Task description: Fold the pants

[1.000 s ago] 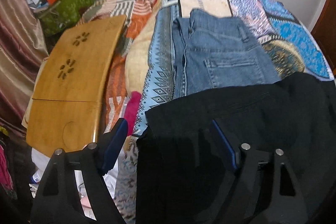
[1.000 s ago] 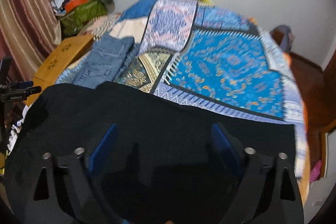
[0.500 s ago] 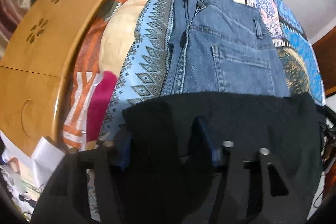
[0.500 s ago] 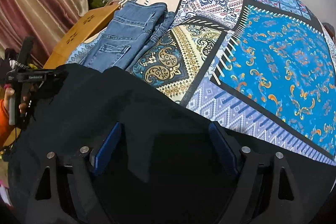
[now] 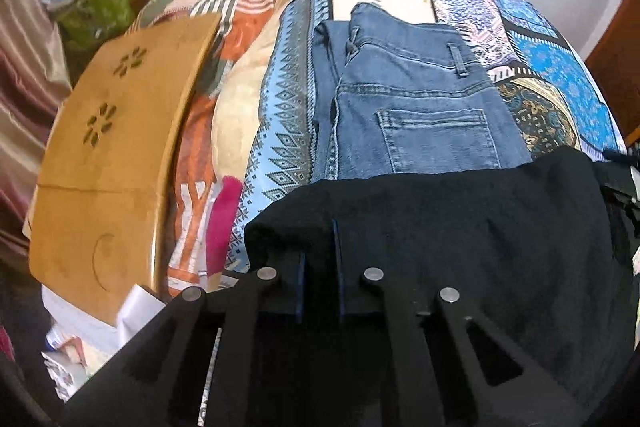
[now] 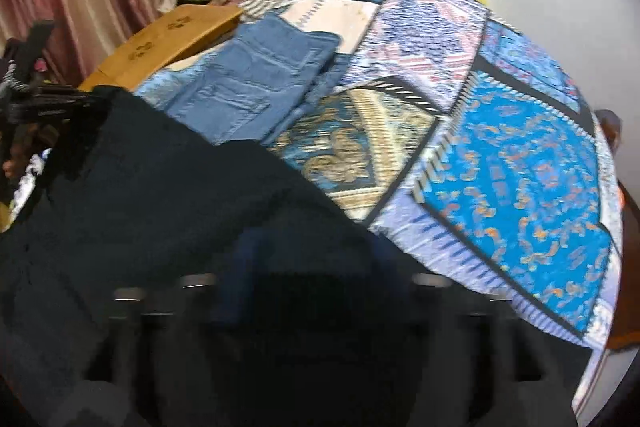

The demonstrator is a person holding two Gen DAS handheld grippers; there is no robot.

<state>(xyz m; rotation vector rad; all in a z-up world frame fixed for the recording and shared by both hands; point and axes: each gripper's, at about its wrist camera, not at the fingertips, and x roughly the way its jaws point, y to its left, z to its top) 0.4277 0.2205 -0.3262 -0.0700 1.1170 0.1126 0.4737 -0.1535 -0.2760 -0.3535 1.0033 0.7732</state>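
On a patchwork-quilted bed (image 5: 532, 67), with folded jeans (image 5: 416, 107) at twelve o'clock, the black pants (image 5: 460, 227) lie nearest, their edge now pinched by the just-closed left gripper (image 5: 319, 267), while the blurred right gripper (image 6: 312, 287) is kept wide, apparently unloaded.

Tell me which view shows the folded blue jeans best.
Left wrist view: the blue jeans lie sharp and centred on the bedspread, back pocket and belt loop clear. The right wrist view shows them blurred, off to the left, partly behind the black pants.
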